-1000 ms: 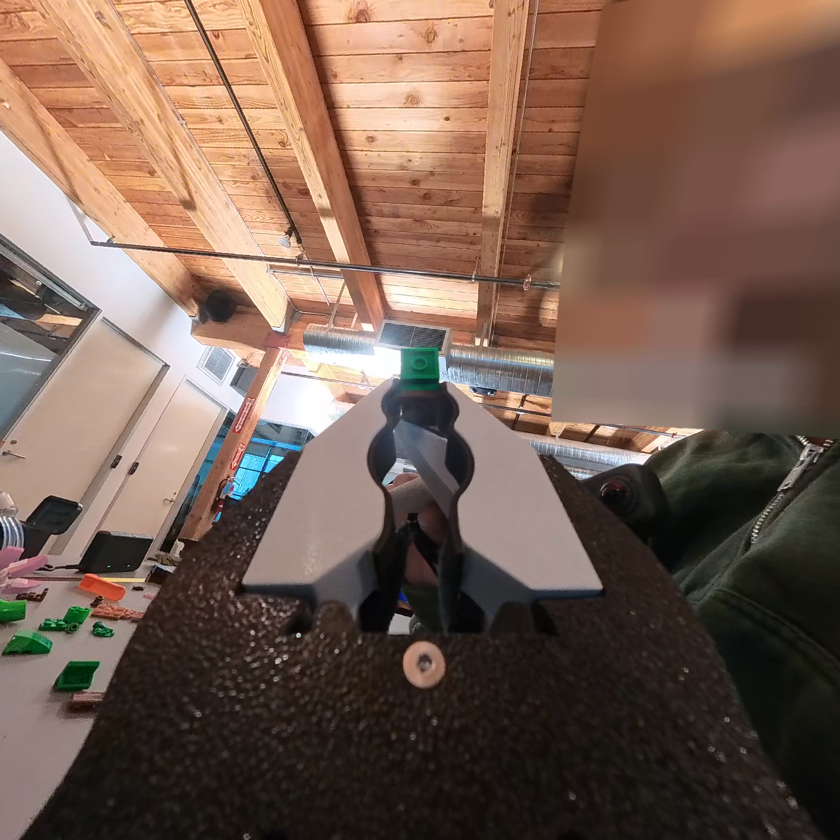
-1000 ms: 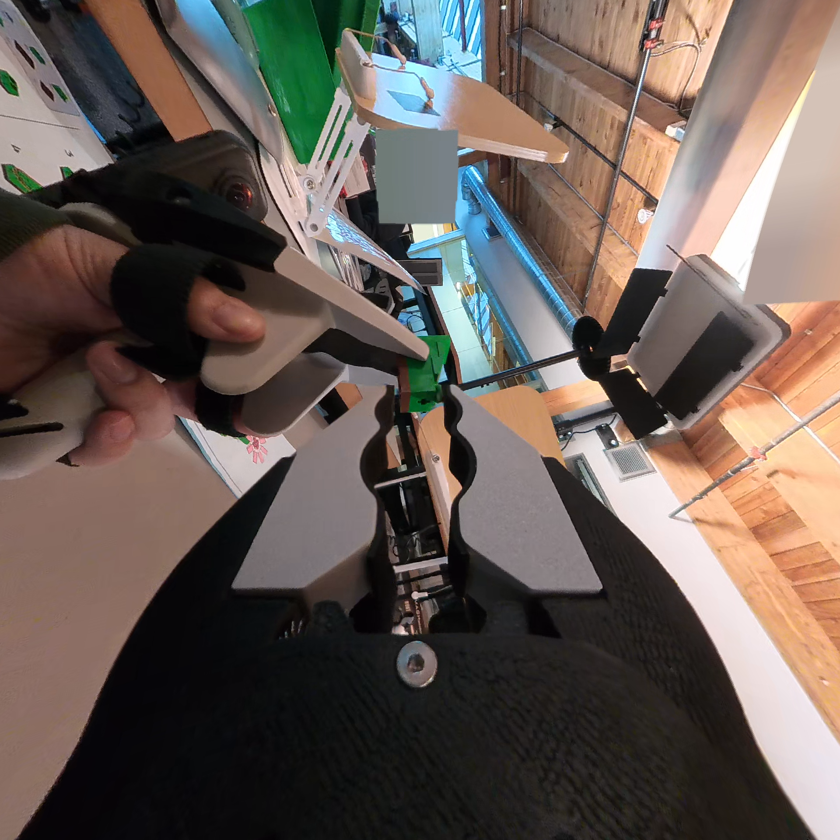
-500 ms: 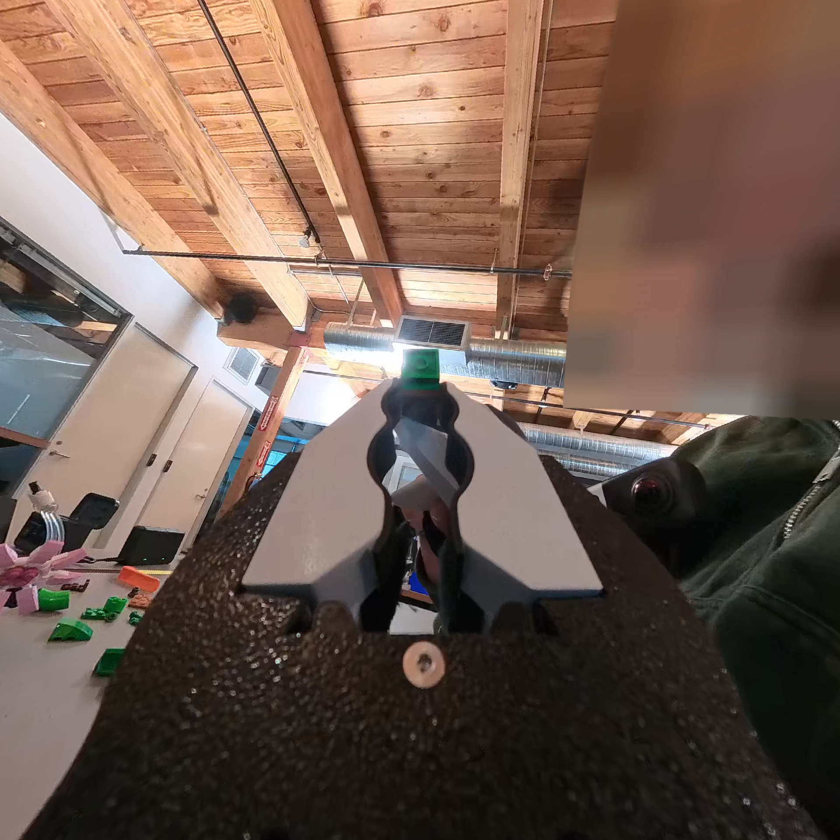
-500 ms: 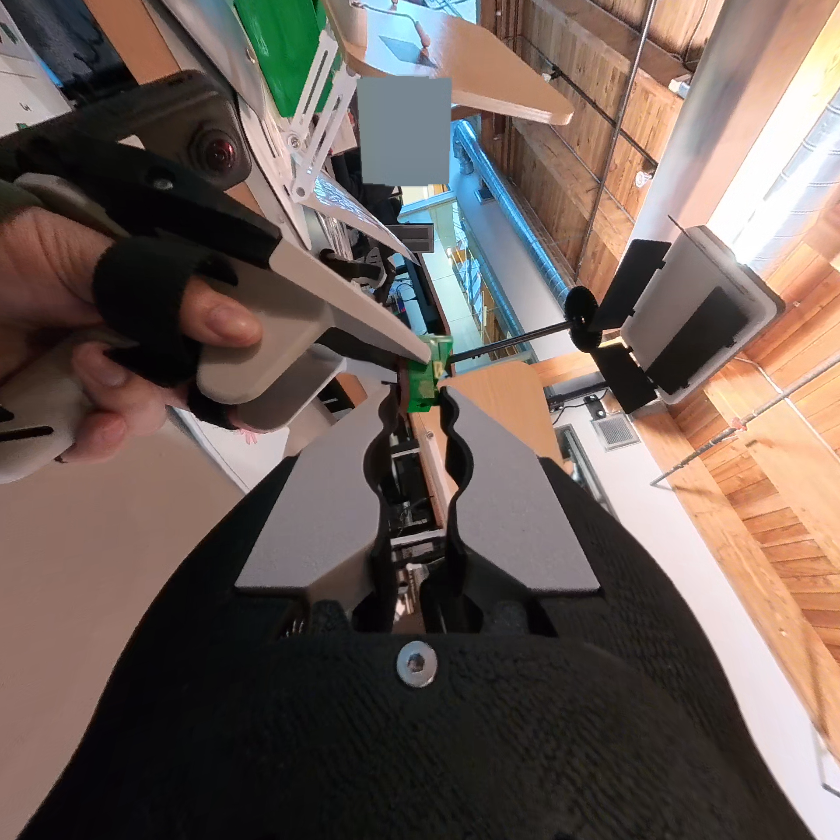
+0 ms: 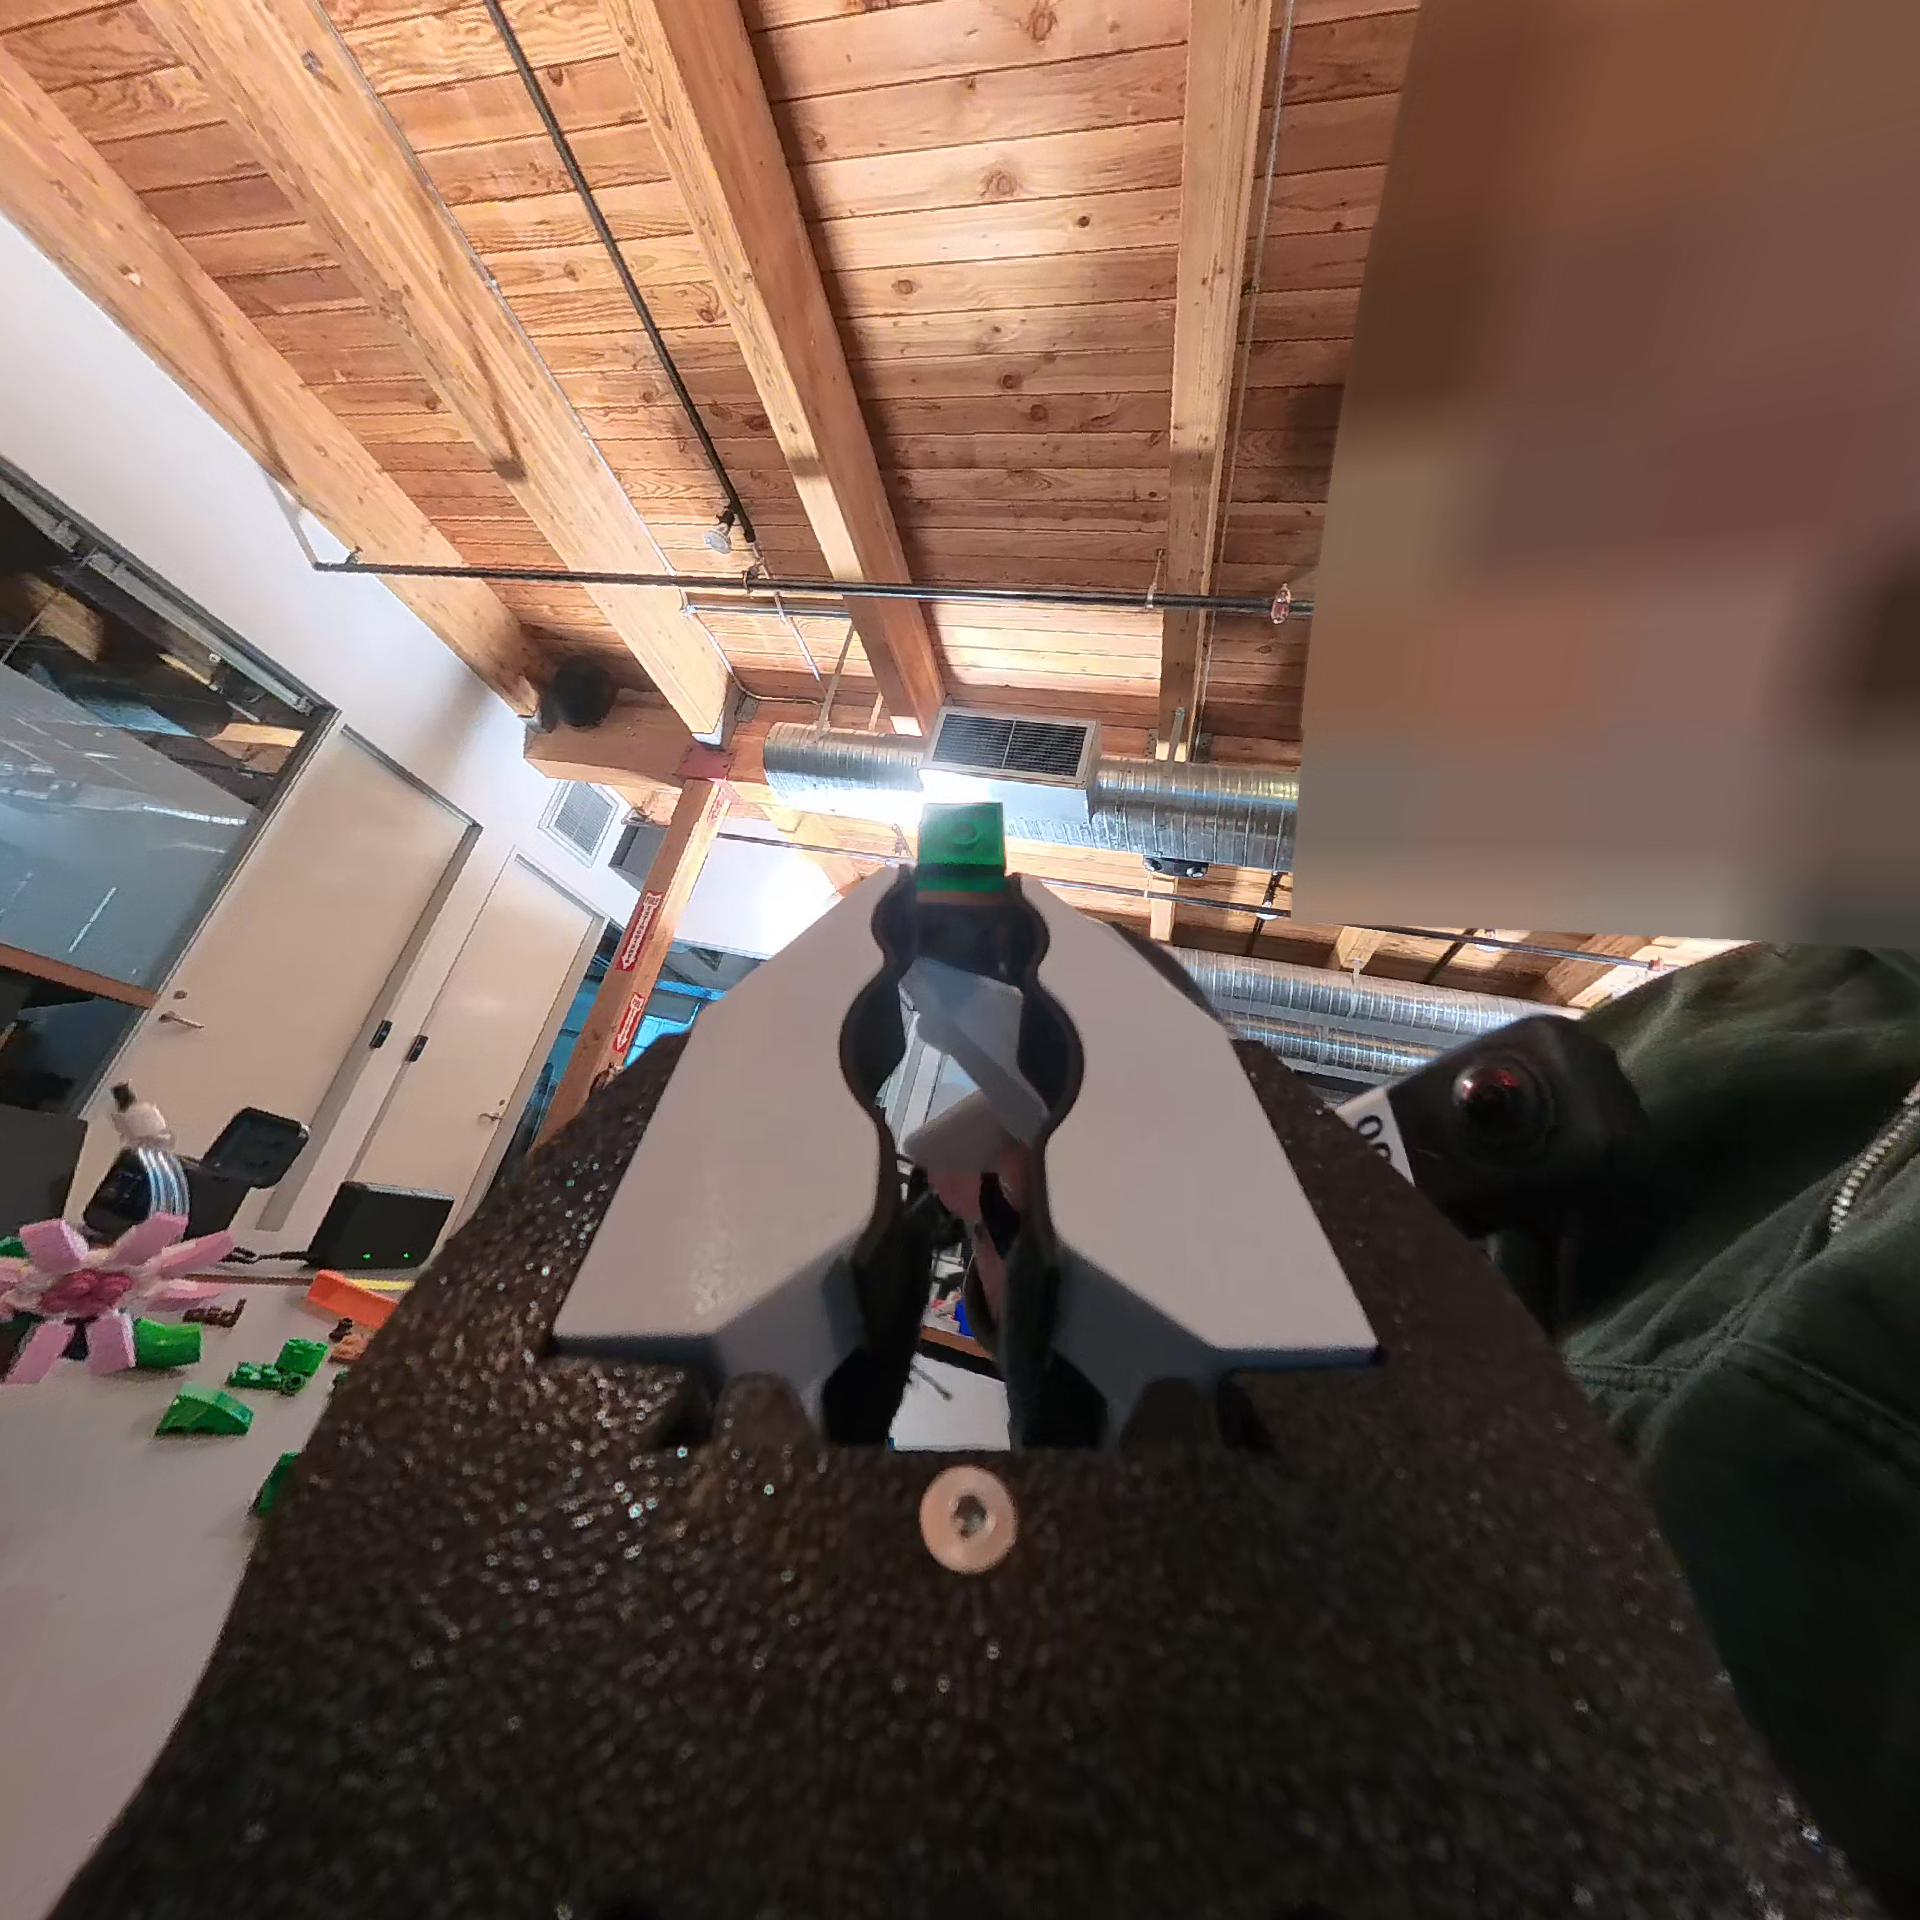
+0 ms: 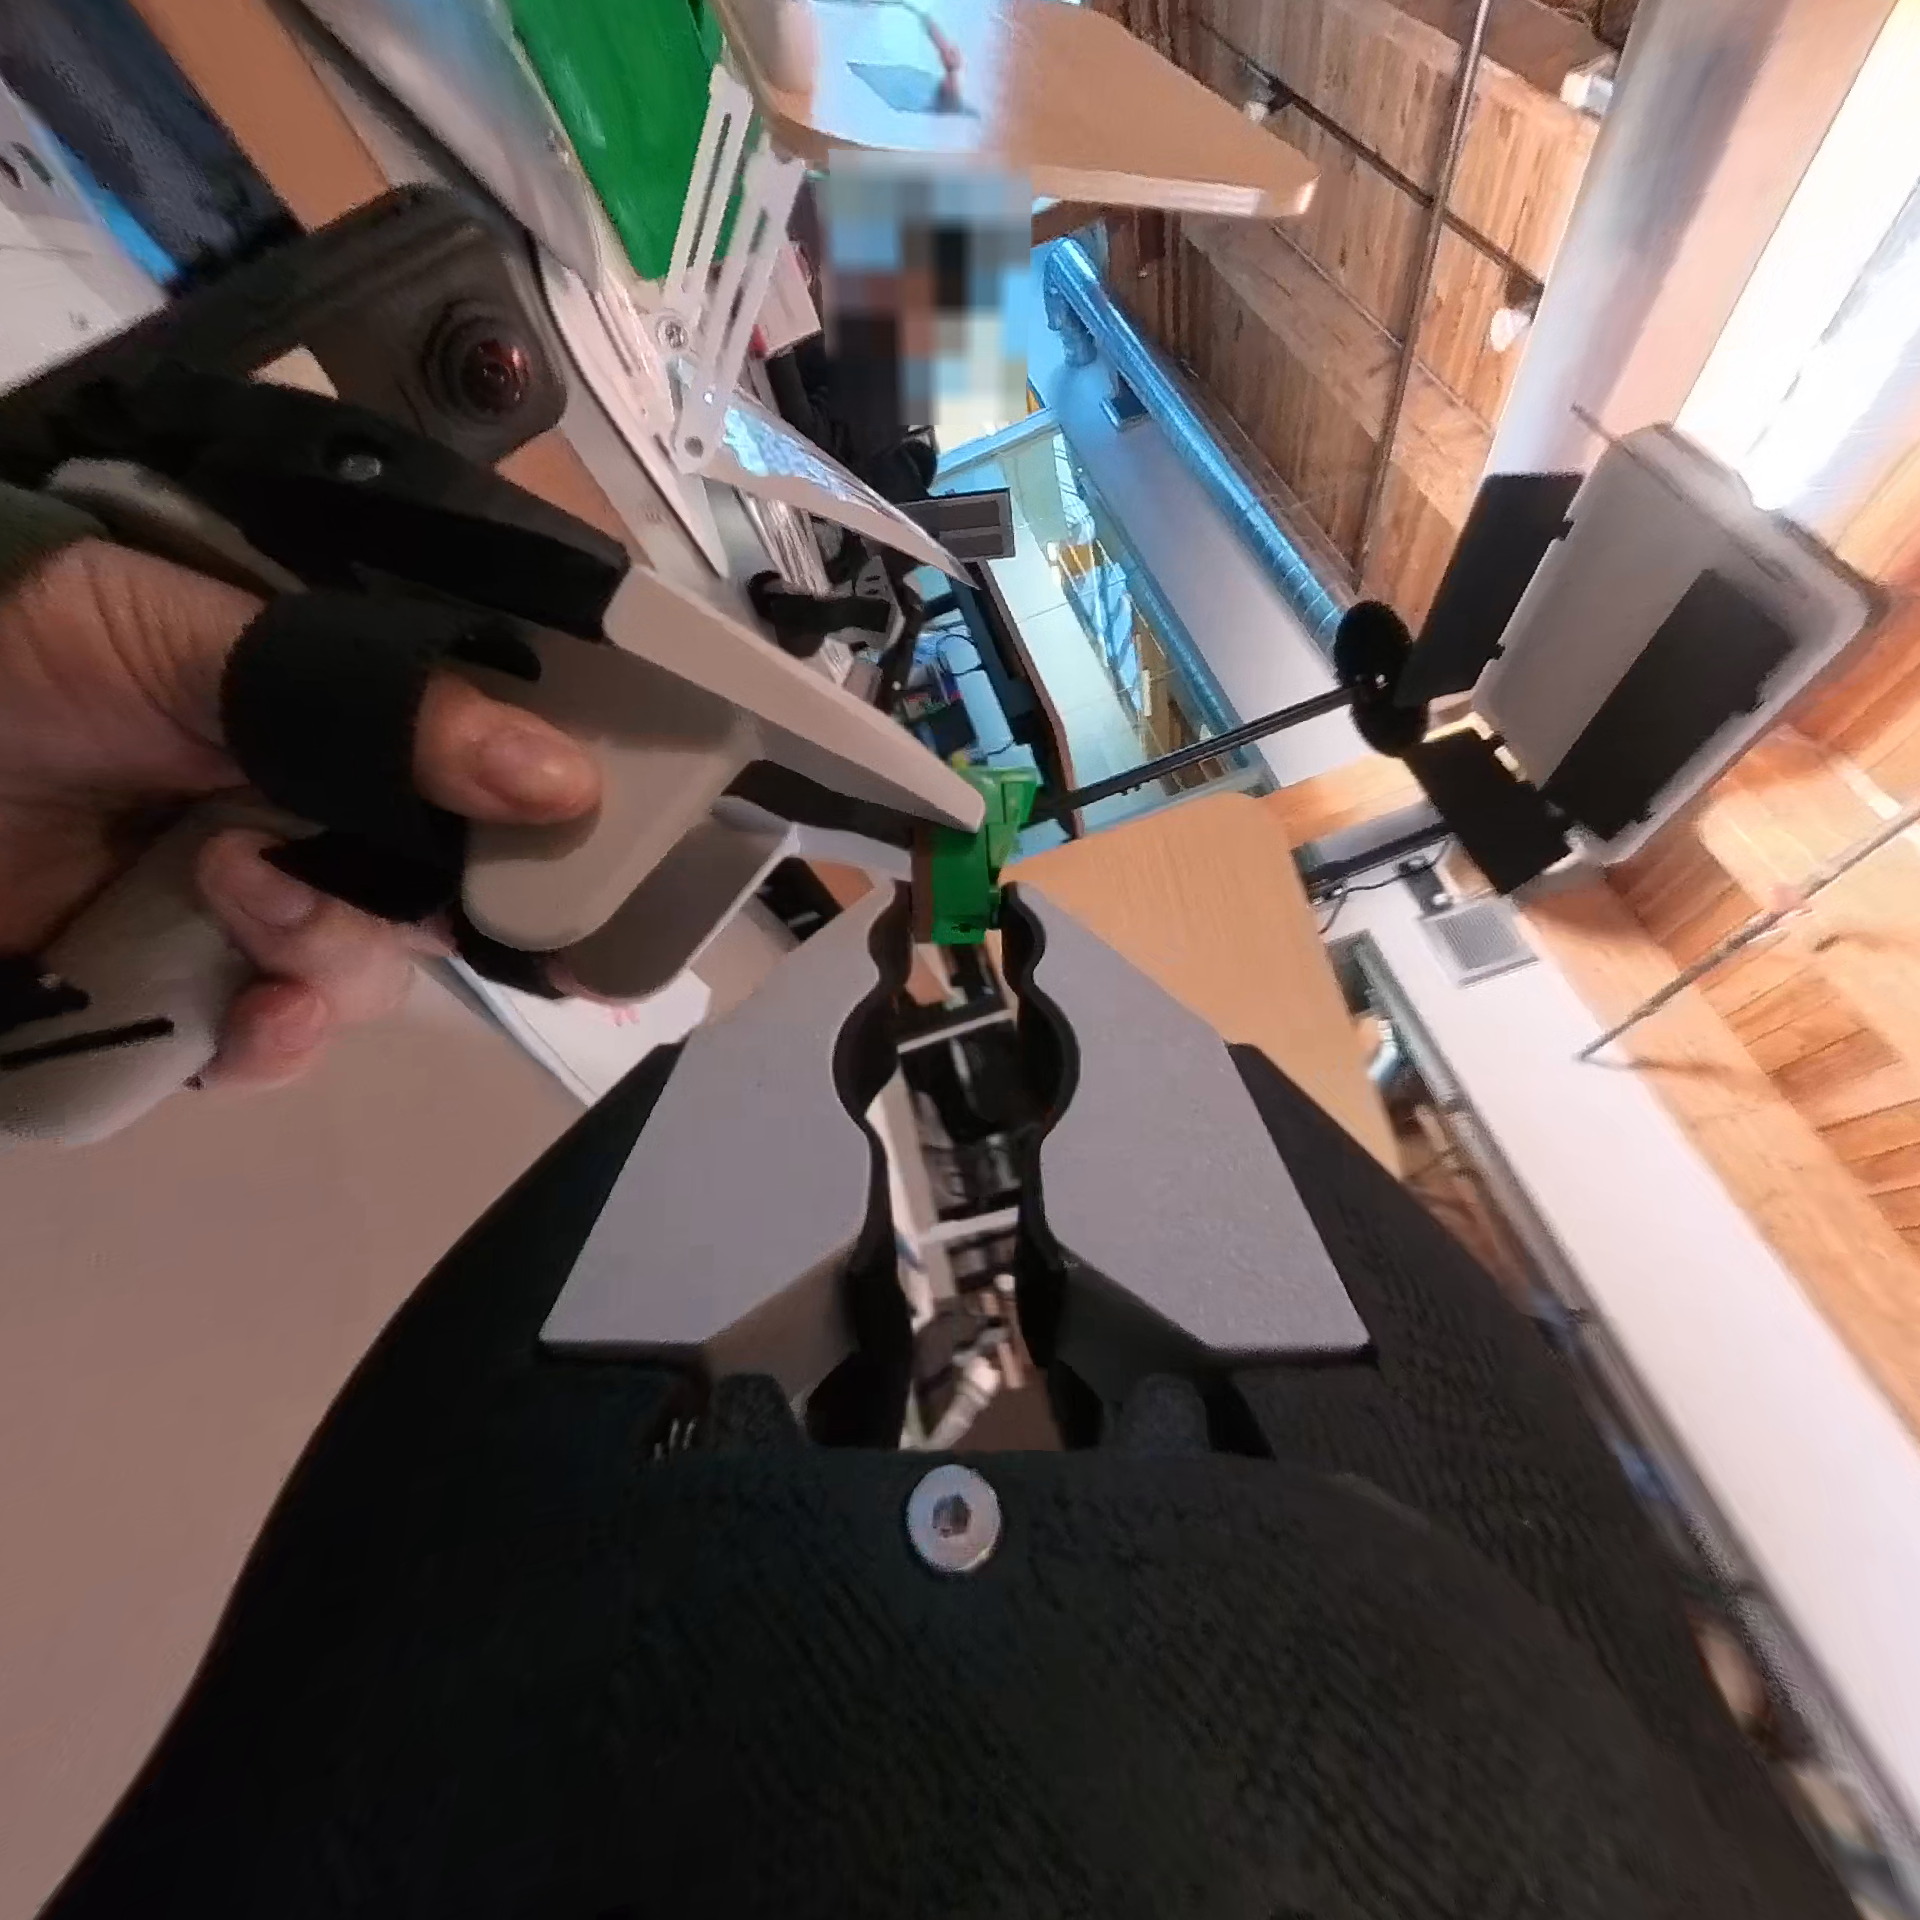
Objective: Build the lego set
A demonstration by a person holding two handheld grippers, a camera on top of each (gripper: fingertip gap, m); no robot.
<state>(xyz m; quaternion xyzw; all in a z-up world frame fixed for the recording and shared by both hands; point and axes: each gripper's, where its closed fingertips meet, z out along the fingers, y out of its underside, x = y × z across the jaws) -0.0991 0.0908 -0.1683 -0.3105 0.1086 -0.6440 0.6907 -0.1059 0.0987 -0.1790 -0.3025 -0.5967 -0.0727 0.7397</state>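
Grippers are both up in the air, tips meeting. Left gripper [image 5: 961, 883] pinches a small green brick stack [image 5: 962, 844] at 12 o'clock in its view; right gripper [image 6: 956, 904] looks clamped on the same piece, probably bracing to press it together. Loose green pieces [image 5: 203, 1411] and pink flower [image 5: 88, 1291] wait on the table [image 5: 94, 1621] at 9 o'clock.

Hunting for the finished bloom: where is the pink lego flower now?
Left wrist view, far left: the pink lego flower lies on the table, beside loose green pieces.
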